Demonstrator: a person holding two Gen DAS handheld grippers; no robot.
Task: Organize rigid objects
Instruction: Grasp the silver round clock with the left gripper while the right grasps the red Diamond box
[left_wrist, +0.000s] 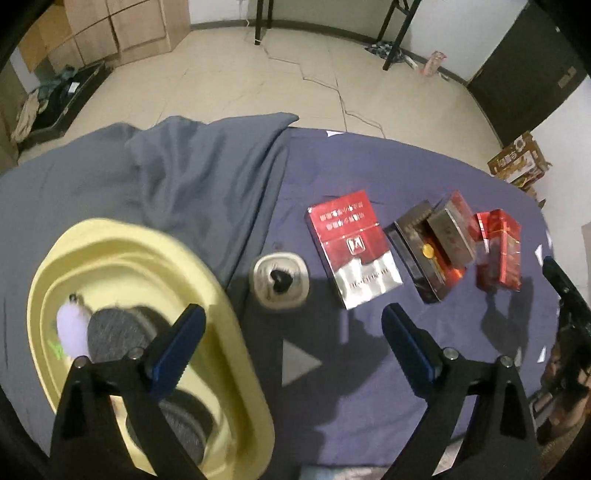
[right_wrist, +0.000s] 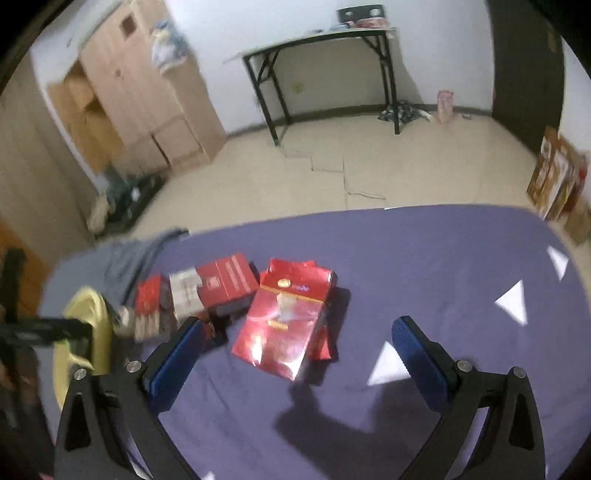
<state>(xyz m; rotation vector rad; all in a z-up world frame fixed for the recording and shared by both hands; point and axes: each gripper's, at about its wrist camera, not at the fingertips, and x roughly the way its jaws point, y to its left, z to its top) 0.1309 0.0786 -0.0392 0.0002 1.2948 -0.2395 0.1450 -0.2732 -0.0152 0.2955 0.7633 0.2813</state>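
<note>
Both tongs stand apart, empty. Red box (right_wrist: 282, 321) lies just ahead of right tongs (right_wrist: 295, 354), long axis running away; left tongs (left_wrist: 291, 350) farther.

1. Both my feeds look dim and bluish, with indoor light falling from above.
2. On the left wrist view the yellow tray (left_wrist: 236, 354) at eight o'clock smears with motion blur.
3. The red and silver box (left_wrist: 351, 254) near centre stays fairly sharp, its silver half catching glare.
4. Dark, hard shadows lie on the purple cloth (left_wrist: 424, 173) towards five o'clock.
5. On the right wrist view the shiny red pack (right_wrist: 284, 325) glares; everything at nine o'clock is blurred.
6. Fisheye bending and black vignetting ring every edge.
</note>
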